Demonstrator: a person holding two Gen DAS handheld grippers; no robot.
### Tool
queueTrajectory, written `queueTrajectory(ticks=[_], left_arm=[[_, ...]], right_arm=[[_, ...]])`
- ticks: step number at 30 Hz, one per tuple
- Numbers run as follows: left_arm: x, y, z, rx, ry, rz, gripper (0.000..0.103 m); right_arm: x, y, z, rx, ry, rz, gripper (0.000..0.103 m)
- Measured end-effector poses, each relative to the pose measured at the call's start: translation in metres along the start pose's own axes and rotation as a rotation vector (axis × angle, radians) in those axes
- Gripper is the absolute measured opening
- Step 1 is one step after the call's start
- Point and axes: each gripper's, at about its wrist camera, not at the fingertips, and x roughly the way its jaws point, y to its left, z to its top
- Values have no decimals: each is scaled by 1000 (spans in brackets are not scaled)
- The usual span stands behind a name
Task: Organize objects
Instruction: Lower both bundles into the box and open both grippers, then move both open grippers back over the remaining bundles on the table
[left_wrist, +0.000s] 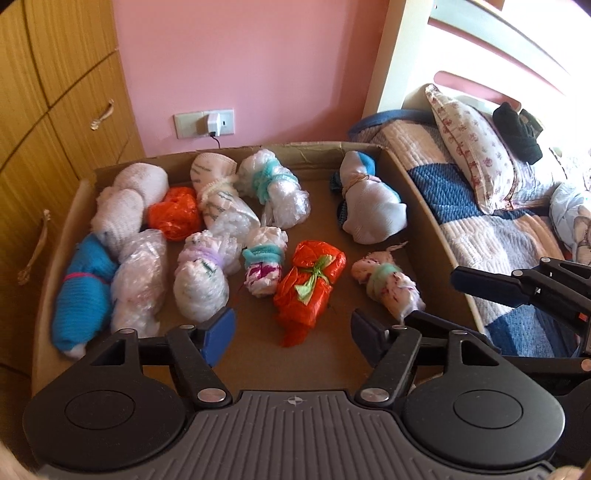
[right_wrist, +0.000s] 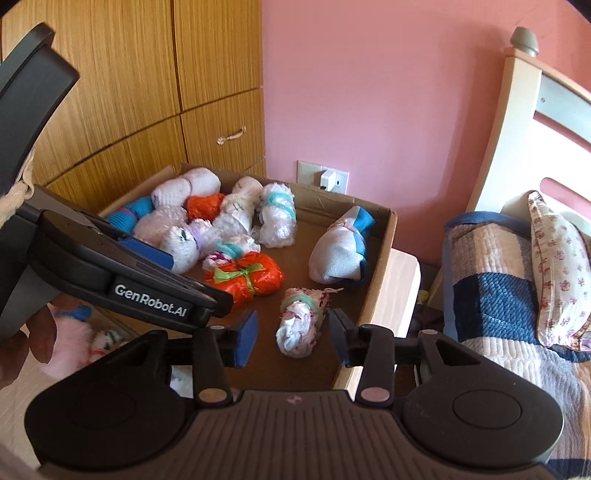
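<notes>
Orange bundle (left_wrist: 309, 286) – green tie; blue knit bundle (left_wrist: 79, 295); pink wall (left_wrist: 236, 62); floral pillow (left_wrist: 476, 147).

Pink wall (left_wrist: 236, 55) behind, wooden wardrobe (right_wrist: 129, 74) stood at the side (curved metal handles), white wall socket (left_wrist: 204, 123) held a plugged adapter, patchwork quilt (left_wrist: 480, 206) covered the bed, floral pillow (right_wrist: 557, 269) leaned against the cream headboard (right_wrist: 517, 122)

From where I'm driving this, the box (left_wrist: 424, 184) is plain matt cardboard with a rough torn edge, and the bundles in it are mostly crinkly glossy plastic, like the orange bag (left_wrist: 310, 284), plus some soft fuzzy knits like the blue roll (left_wrist: 79, 295). The wardrobe (right_wrist: 129, 92) is smooth grained wood, the quilt (right_wrist: 491, 295) looks stitched cloth, and my left gripper (left_wrist: 293, 328) is matt black plastic with shiny metal pins.
</notes>
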Motion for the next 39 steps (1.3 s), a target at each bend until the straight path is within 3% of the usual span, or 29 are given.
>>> queueTrajectory(ticks=[13,21,32,35,39], left_arm=[[-66,-2,-42,32,-72,14,80],[-99,16,-88,16,-97,34,84],[-106,59,-176,-48,-69,79,84],[-101,64,-187,-57,-63,91,84],[-97,73,-184,-71,-71,108,83]], right_arm=[[-65,17,-24,96,-98,8,46],[-88,24,-61,178,-103,-12,51],[-83,34,-115,269,-67,-54,51],[-84,38,-112,251,-84,-54,56],[-82,40,-115,240,-91,-48,56]])
